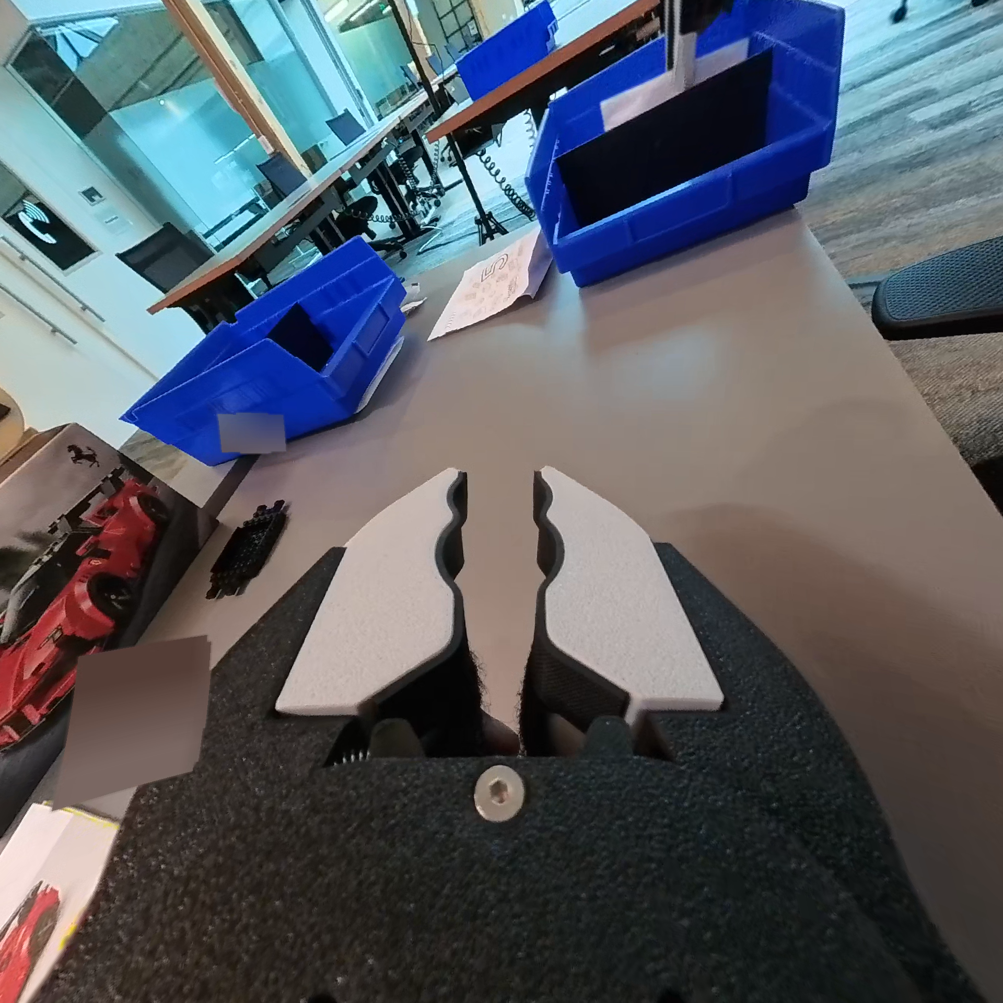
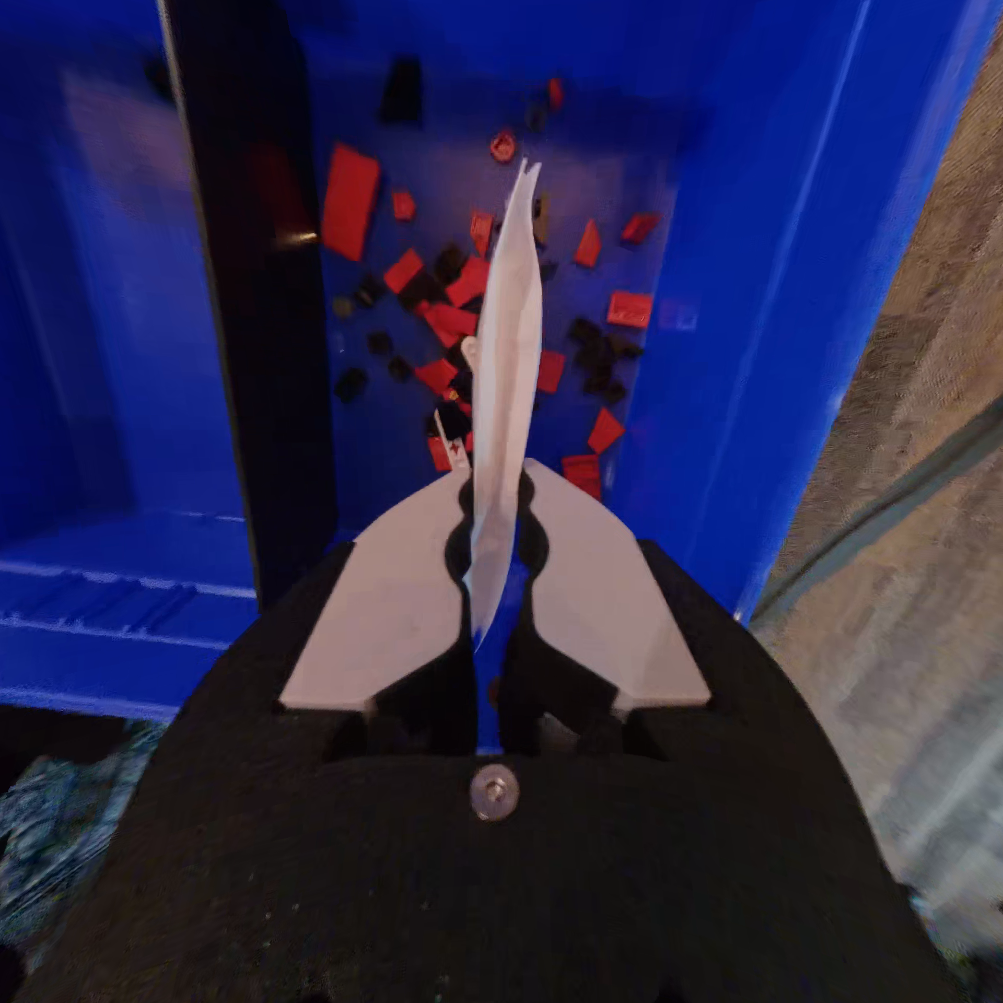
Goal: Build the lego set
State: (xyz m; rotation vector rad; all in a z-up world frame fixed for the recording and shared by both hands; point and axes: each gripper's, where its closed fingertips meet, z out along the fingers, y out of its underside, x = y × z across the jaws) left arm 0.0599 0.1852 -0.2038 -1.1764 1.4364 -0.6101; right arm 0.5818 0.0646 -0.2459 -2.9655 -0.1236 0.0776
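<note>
My right gripper (image 2: 496, 477) is shut on a white paper bag (image 2: 510, 325), seen edge-on and sticking up between the pads. It hangs over a blue bin (image 2: 732, 271) whose floor holds several loose red and black bricks (image 2: 461, 282). A black divider (image 2: 255, 325) splits the bin. The left wrist view shows this bin (image 1: 678, 239) at the table's far right, with the white bag (image 1: 681, 54) held above it. My left gripper (image 1: 500, 483) is open and empty, just above the grey table (image 1: 624, 412).
A second blue bin (image 1: 260, 391) lies tilted at the table's left edge. A printed white paper bag (image 1: 488, 293) lies flat between the bins. A small black brick assembly (image 1: 247, 553), a box picturing a red car (image 1: 81, 570) and a booklet (image 1: 38, 895) sit left. A chair armrest (image 1: 944, 298) stands right. Some 55 centimeters of space lies between my two pairs of fingers.
</note>
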